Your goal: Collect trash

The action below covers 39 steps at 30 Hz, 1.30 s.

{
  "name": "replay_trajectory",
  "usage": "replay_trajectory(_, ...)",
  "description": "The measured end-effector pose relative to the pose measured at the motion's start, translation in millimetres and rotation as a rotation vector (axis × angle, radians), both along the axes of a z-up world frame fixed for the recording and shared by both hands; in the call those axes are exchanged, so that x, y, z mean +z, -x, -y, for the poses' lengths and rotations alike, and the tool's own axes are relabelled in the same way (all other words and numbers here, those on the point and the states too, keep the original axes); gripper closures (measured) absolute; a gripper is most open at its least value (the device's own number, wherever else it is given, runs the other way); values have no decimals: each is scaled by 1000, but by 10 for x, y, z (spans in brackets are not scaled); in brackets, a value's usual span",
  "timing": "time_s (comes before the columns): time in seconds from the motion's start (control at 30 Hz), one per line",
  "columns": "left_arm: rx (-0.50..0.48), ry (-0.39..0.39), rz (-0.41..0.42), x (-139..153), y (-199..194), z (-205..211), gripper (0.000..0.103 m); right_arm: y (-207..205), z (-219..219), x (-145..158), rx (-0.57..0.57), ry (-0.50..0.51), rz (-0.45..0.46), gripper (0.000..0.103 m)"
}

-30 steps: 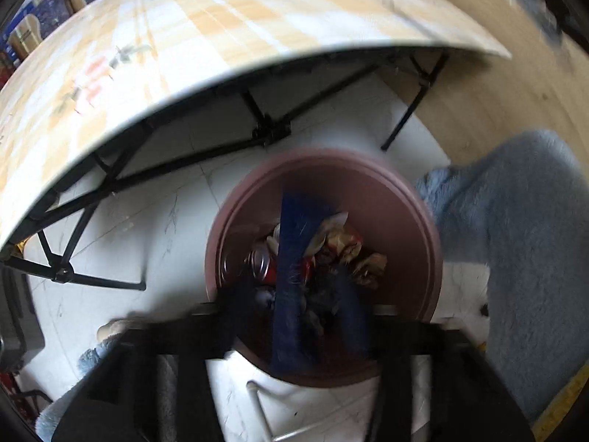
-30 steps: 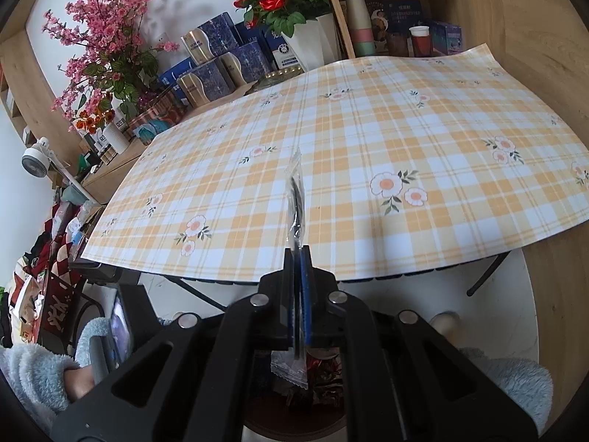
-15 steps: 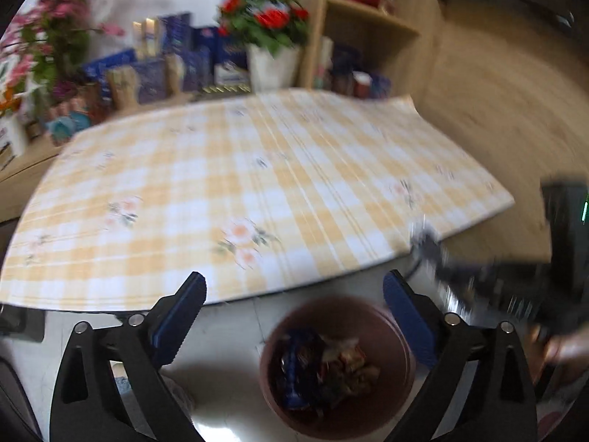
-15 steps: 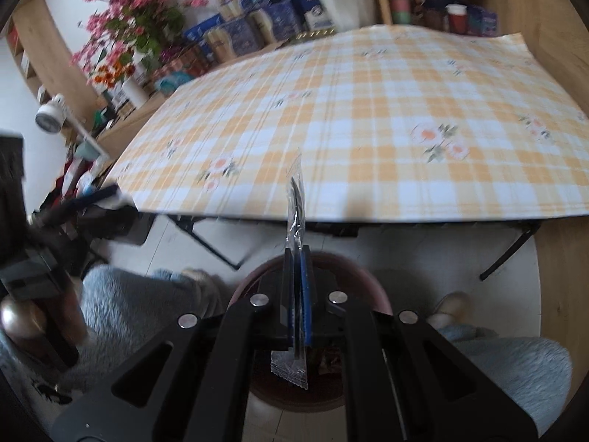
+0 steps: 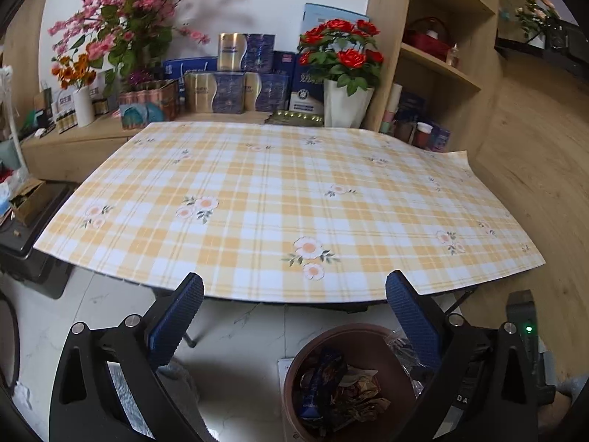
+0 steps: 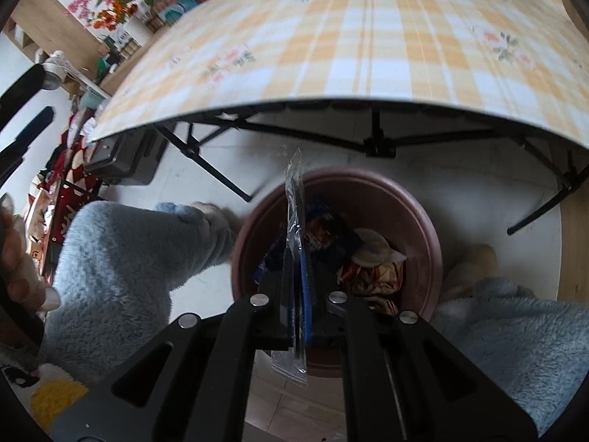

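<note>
Since a second earlier the left gripper point(image 5: 294, 316) had let go its wrapper into the bin point(image 6: 423, 221) and lifted away, jaws wide and empty, facing the cleared table point(image 5: 279, 199). The right gripper point(image 6: 296, 280) had dropped over the bin, clamped on a clear plastic wrapper point(image 6: 294, 199): thin, flat, crinkled, standing edge-on toward twelve o'clock. Likely the last piece.

Checked tabletop point(image 5: 279, 191) bare, free passage above. Brown bin point(image 6: 423, 228) mouth unobstructed; table edge overhangs beyond, fleece-clad legs point(image 6: 121, 269) flank both sides.
</note>
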<state>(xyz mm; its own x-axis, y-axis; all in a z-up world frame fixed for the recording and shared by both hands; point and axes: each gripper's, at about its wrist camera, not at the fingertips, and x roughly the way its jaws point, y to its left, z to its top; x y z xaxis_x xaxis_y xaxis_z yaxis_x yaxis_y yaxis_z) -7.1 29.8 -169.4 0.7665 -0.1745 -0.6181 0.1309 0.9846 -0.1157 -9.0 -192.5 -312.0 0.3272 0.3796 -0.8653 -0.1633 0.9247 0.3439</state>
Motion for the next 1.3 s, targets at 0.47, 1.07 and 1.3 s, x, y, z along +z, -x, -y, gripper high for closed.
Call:
replay_trajectory(0.47, 20, -21, -6, -89, 50, 16, 6, -94, 50, -121, -55, 60, 3, 27)
replay_trajectory(1.07, 60, -130, 150, 502, -64, 60, 6, -200, 406, 1309, -151, 227, 417, 6)
replay_trajectory(1.3, 64, -211, 304, 1112, -92, 223, 6, -268, 641, 2072, -223, 248, 578, 6)
